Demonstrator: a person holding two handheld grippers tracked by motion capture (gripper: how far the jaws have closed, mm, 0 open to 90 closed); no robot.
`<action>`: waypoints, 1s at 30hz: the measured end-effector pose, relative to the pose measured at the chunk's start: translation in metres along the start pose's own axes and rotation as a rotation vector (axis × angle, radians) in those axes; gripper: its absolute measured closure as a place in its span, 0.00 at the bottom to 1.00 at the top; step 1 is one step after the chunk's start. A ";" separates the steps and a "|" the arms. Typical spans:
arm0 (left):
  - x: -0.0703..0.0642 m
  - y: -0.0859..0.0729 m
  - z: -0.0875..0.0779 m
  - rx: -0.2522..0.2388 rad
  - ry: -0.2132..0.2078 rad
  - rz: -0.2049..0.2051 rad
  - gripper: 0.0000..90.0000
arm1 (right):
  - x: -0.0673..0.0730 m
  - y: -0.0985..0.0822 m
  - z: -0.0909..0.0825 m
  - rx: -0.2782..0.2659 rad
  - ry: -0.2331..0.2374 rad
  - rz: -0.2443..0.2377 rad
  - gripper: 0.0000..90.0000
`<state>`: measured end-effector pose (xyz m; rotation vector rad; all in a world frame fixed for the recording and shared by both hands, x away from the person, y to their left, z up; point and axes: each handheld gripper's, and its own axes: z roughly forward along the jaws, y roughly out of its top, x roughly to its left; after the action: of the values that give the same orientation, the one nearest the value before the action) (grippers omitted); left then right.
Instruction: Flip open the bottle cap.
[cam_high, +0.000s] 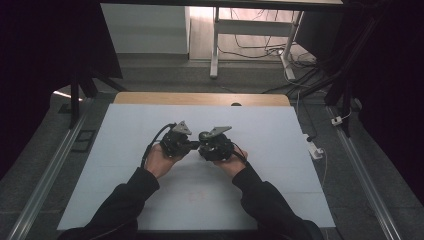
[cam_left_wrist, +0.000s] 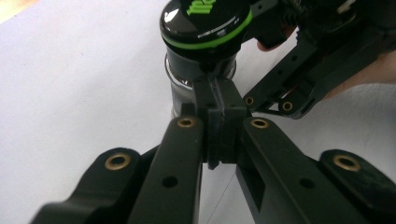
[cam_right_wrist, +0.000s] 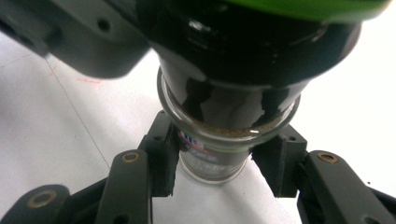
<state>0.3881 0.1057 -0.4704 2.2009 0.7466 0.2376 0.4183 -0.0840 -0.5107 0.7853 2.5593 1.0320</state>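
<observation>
The right gripper's 2 jaws are clamped on the glass body of a small jar, 1 pad on each side below its shoulder. That grip looks meant to keep the jar from turning while the other hand works at its top. The left gripper has its jaws pressed flat together with nothing between them, the tips just under the rim of the lid, perhaps touching it; the angle is too close to be sure. From above, the 2 grippers meet nose to nose over the middle of the surface, with the jar between them.

The jar is clear, round glass with a printed label and a tan, grainy filling that reaches up to the neck. Its lid is glossy black plastic, wider than the glass, with a bright green ring and green lettering on top. The jaws are matte black with brass rivets. The surface is a pale, smooth sheet, faintly creased.
</observation>
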 end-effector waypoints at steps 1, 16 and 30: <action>0.000 0.000 -0.001 -0.003 -0.004 -0.005 0.99 | 0.000 0.000 0.000 0.000 0.000 0.000 0.58; -0.002 0.006 -0.007 -0.001 -0.024 -0.003 0.99 | 0.000 0.000 0.000 -0.002 0.000 0.002 0.58; -0.002 0.011 -0.008 -0.021 -0.034 -0.025 0.99 | 0.000 -0.001 0.000 0.000 -0.002 -0.002 0.58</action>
<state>0.3878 0.1038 -0.4563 2.1693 0.7493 0.1938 0.4180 -0.0841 -0.5113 0.7837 2.5578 1.0303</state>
